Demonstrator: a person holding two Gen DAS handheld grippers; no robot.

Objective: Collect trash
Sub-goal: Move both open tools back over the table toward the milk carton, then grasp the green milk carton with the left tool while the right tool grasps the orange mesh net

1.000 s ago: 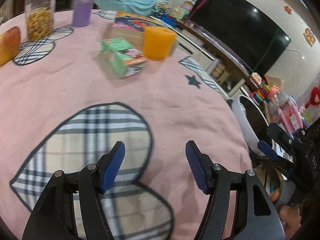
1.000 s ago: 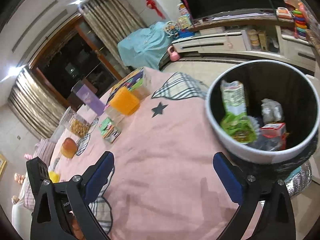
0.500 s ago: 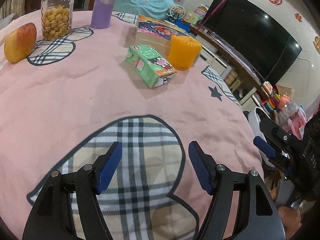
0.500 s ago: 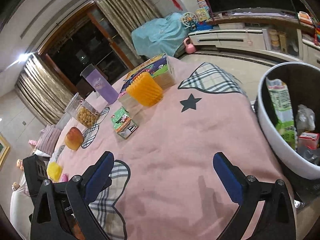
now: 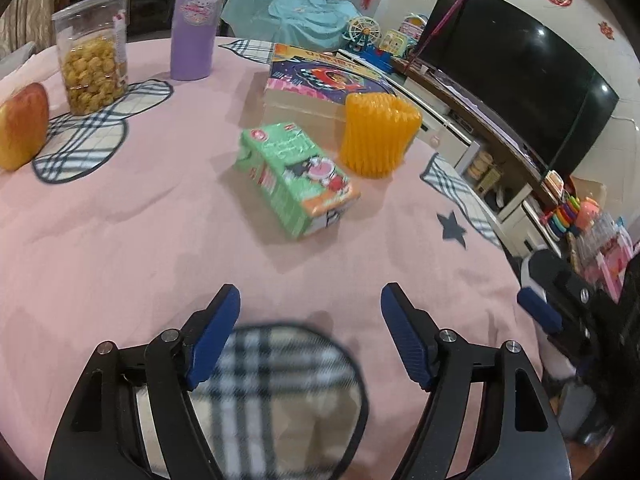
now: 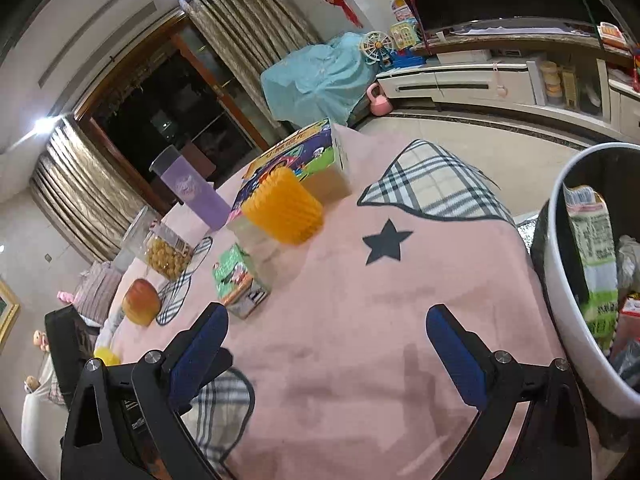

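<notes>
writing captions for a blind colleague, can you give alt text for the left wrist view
An open left gripper with blue pads hovers empty over a pink tablecloth, aimed at a green drink carton lying on its side. Behind it stand a ribbed orange cup, a colourful flat box, a purple bottle, a clear snack jar and an apple.

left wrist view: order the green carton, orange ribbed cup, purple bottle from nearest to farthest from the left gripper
1. green carton: lying on its side just ahead of the open left gripper.
2. orange ribbed cup: upright, behind the carton, to its right.
3. purple bottle: upright at the far edge, to the left.
</notes>
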